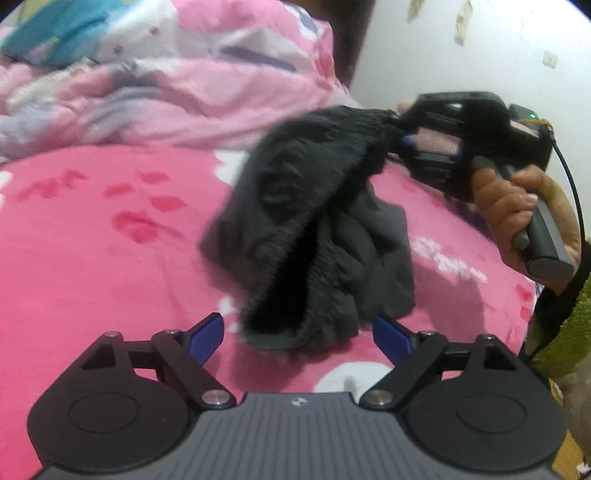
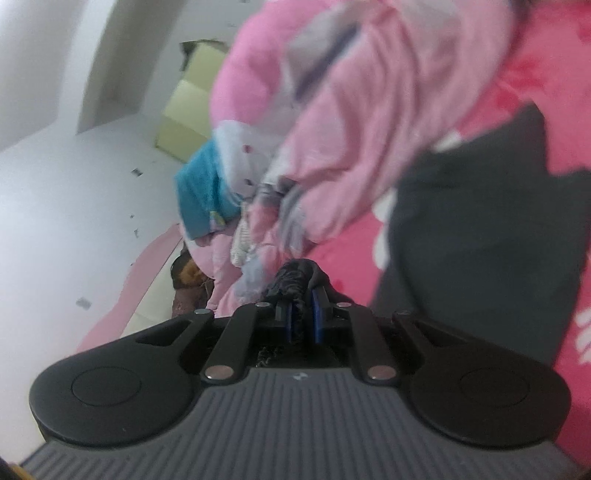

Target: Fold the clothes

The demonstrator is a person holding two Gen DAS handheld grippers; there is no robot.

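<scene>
A dark grey garment (image 1: 314, 236) hangs bunched over the pink bedspread (image 1: 92, 229), lifted by its upper right end. My right gripper (image 1: 404, 142), held by a hand (image 1: 517, 206), is shut on that end. In the right wrist view the same gripper (image 2: 301, 317) pinches a ribbed dark edge (image 2: 295, 277) between its blue pads (image 2: 318, 314), and the rest of the garment (image 2: 480, 236) spreads at the right. My left gripper (image 1: 299, 336) stands open just below the garment's hanging bottom edge, its blue fingertips (image 1: 207, 338) either side of it and not pressing on it.
A crumpled pink quilt (image 1: 207, 85) with a teal patch (image 1: 62, 33) is heaped at the far side of the bed. A white wall (image 1: 480, 55) rises at the right. A yellow-green cloth (image 1: 557, 343) hangs at the bed's right edge. A pale yellow box (image 2: 184, 114) stands by the wall.
</scene>
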